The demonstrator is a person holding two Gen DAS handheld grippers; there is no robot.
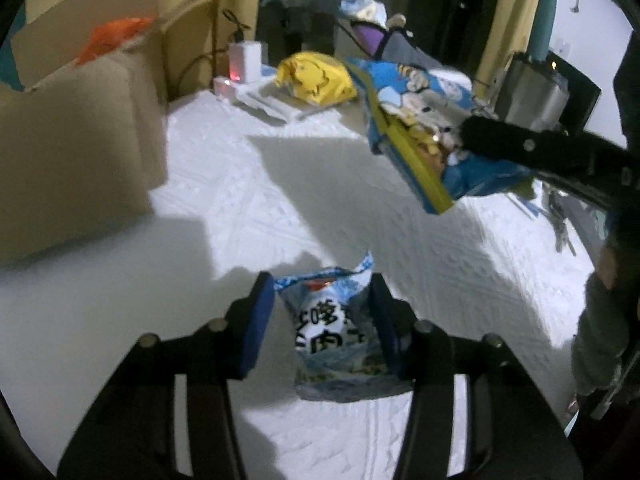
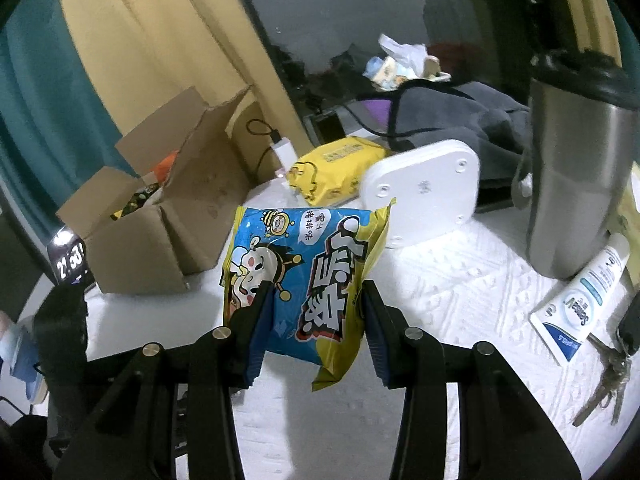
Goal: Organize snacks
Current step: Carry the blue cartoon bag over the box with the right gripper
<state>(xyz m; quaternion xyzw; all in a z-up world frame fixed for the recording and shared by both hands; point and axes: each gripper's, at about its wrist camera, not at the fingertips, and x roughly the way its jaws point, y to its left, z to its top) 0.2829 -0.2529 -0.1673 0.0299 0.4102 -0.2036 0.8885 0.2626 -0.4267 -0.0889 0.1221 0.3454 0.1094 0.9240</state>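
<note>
Dim room, bright patches and hard shadows on white cloth point(image 1: 248, 200) — soft blur, fisheye-bent edges

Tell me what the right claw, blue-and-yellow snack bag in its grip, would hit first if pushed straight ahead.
Probably the white rounded plastic device or the yellow snack pack beside it; both lie beyond the right claw, though depth is unclear.

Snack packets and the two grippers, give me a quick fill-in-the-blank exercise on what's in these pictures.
1. The right gripper holds a blue and ____ cartoon snack packet above the table.
2. The left gripper has its jaws on a pale blue packet lying on the ____ tablecloth.
3. The open container left of the held packet is a ____ box.

Missing words: yellow; white; cardboard
</note>
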